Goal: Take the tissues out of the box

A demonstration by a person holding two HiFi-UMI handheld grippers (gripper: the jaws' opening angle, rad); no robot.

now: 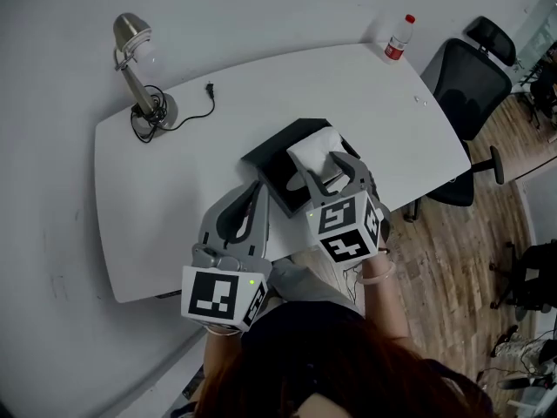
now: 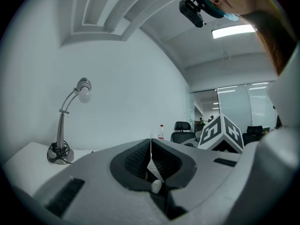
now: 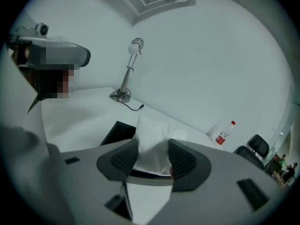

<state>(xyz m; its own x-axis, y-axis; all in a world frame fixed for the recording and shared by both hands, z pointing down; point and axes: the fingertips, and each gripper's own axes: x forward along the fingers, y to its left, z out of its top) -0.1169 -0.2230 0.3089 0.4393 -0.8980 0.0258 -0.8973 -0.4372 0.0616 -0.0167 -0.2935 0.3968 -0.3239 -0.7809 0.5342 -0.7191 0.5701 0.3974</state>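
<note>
A black tissue box (image 1: 277, 162) lies on the white table (image 1: 165, 198) near its front edge. A white wad of tissues (image 1: 311, 148) sticks up out of it. My right gripper (image 1: 325, 169) reaches over the box, and both pads press on the tissues (image 3: 152, 135) in the right gripper view. The box (image 3: 114, 133) shows dark beneath the right gripper (image 3: 151, 154). My left gripper (image 1: 253, 192) hovers just left of the box at the table's front edge. Its jaws meet with nothing between them, as the left gripper (image 2: 150, 146) shows in its own view.
A desk lamp (image 1: 139, 68) with a coiled cable and loose plug (image 1: 209, 89) stands at the table's far left. A red-capped bottle (image 1: 399, 37) stands at the far right corner. A black office chair (image 1: 466, 81) is beyond the table's right end.
</note>
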